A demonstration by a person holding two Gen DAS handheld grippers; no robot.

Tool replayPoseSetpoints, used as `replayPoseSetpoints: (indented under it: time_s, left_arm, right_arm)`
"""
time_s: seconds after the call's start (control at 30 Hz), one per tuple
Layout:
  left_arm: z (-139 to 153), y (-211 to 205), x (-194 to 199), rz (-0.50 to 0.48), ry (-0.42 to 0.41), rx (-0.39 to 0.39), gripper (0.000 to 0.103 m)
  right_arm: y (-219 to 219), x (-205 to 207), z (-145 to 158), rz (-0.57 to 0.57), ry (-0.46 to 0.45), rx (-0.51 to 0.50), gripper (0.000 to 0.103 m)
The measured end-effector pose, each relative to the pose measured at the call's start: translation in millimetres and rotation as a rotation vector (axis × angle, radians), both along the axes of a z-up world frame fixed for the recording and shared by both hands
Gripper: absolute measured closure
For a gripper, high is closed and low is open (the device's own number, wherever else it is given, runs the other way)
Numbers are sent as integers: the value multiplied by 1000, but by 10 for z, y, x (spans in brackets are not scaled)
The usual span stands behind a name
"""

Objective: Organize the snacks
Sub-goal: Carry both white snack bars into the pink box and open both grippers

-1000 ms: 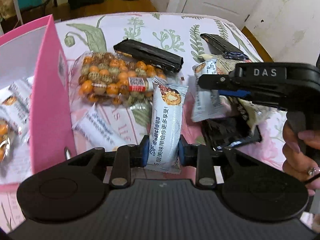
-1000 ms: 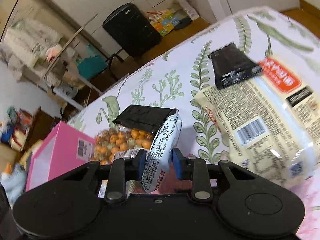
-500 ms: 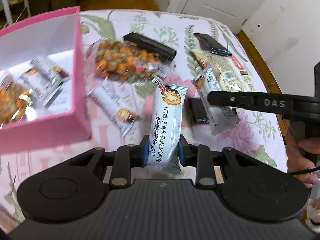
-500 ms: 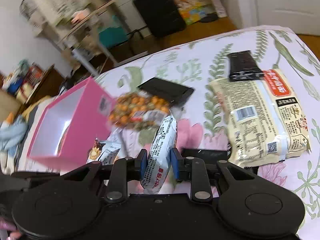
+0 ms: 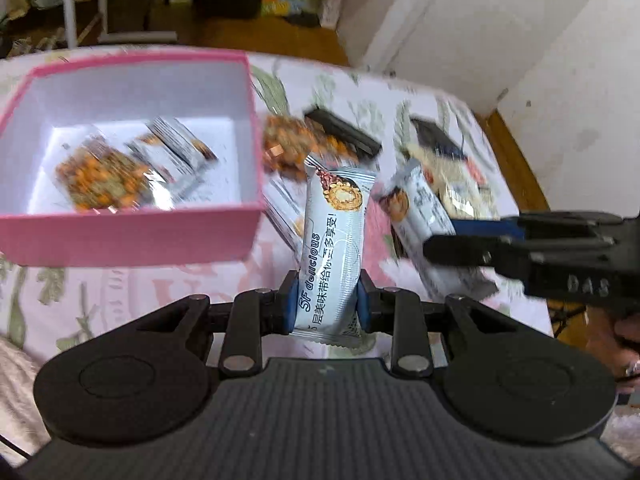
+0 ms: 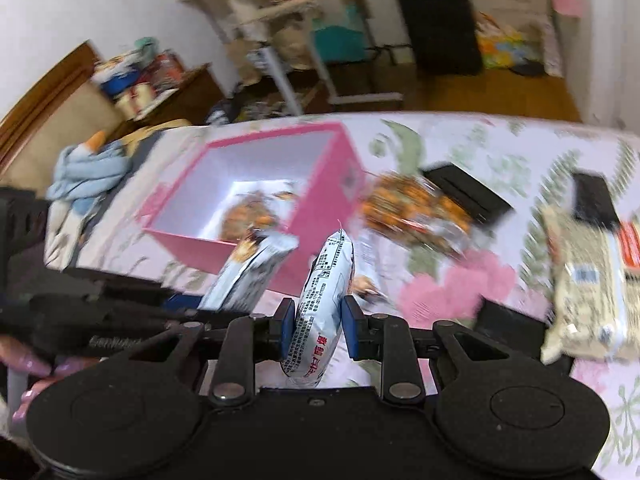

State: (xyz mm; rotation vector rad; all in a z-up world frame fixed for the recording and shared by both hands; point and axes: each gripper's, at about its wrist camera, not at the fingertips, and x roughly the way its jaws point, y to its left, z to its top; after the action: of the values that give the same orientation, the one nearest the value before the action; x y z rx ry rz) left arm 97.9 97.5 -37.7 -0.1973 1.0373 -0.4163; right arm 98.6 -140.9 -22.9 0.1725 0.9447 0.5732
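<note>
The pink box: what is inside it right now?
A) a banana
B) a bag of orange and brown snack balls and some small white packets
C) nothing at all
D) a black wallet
B: in the left wrist view the pink box holds a clear bag of orange and brown balls beside small white packets.

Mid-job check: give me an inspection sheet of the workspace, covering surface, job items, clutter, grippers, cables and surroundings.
Surface: floral tablecloth.
Job's things: pink box, open, holding an orange nut bag and white packets. A second nut bag, two black packs and a beige noodle pack lie loose outside it.
Clutter: blue cloth at the far edge.
Grippers: left gripper shut on a white snack bar; right gripper shut on another snack bar, its jaws just closed further.
Cables: nothing seen.
Surroundings: black suitcase, white door, wooden floor.
</note>
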Motion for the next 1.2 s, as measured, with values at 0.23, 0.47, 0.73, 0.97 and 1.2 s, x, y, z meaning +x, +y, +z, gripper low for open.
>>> replayPoseSetpoints:
  time_s: [0.23,0.47,0.73,0.97,1.2]
  left_arm:
    - [269,475,86,153,-71,-3,76]
    - [171,934,427,329,-83,58,76]
    - [-283,1334,955,522,-11,141,76]
    - [-630,1567,1200,609,102,108,75]
    - [-610,1520,1194,581,70,121,56]
  right_arm:
    - [421,254,256,107,-95,59,73]
    - [1043,700,134,189,-142,49,73]
    - [1669,1254,-323,283,-114,18,73]
    - [1895,1540,-689,290,-11,47,72]
    - [1700,1565,-756,223,44,117,58]
